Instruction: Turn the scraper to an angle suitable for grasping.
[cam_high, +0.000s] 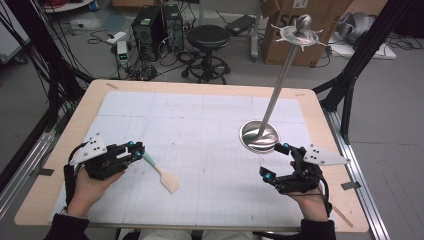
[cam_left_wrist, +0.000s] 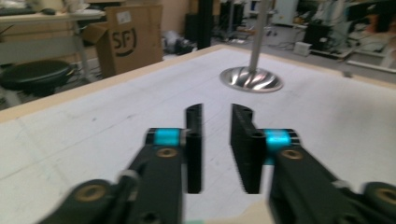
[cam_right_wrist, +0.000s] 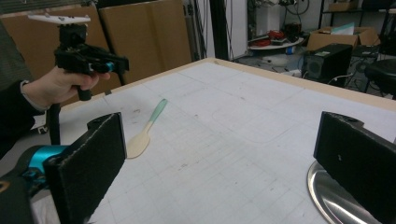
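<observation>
A spatula (cam_high: 162, 172) with a pale green handle and a cream blade lies flat on the white gridded mat (cam_high: 200, 115), left of centre. My left gripper (cam_high: 139, 150) hovers just above the handle's end; its jaws stand close together with a narrow slit and nothing in it. The left gripper view looks along them (cam_left_wrist: 217, 114) toward a metal stand's round base (cam_left_wrist: 252, 79). My right gripper (cam_high: 272, 161) is wide open beside that base (cam_high: 259, 136) with nothing between its fingers. The right gripper view looks past its jaws (cam_right_wrist: 222, 123) at the spatula (cam_right_wrist: 147, 128) and the raised left gripper (cam_right_wrist: 122, 63).
The stand's thin pole leans up to a ball and a spiked disc (cam_high: 300, 32) above the table's far right. The wooden table edge (cam_high: 200, 86) frames the mat. Beyond it stand a black stool (cam_high: 207, 37), computer towers (cam_high: 150, 25) and a cardboard box (cam_high: 300, 50).
</observation>
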